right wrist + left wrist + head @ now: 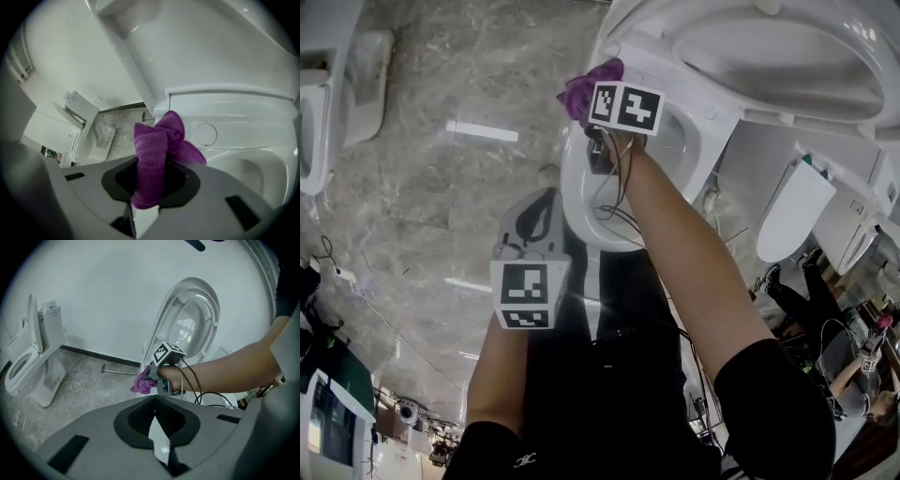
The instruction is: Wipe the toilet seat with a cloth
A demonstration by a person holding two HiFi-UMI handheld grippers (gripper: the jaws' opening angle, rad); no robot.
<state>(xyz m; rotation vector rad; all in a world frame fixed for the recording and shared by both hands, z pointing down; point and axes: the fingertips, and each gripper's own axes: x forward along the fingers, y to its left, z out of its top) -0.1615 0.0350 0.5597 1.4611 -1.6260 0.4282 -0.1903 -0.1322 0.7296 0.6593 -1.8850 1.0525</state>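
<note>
A white toilet (581,192) stands ahead with its lid and seat (769,52) raised. My right gripper (592,117) is at the bowl's back left rim, shut on a purple cloth (591,84). In the right gripper view the cloth (154,154) bunches up out of the gripper (147,190) against the white rim (234,117). My left gripper (544,202) hangs lower, in front of the bowl, shut with nothing in it. The left gripper view shows its closed gripper (155,416) and, beyond, the right gripper with the cloth (143,383) under the raised lid (192,319).
Another toilet (28,362) stands to the left on the marble floor (441,187), and more white toilets (792,211) stand to the right. A metal rod (119,371) lies by the wall. Cables (619,211) trail from the right gripper over the bowl.
</note>
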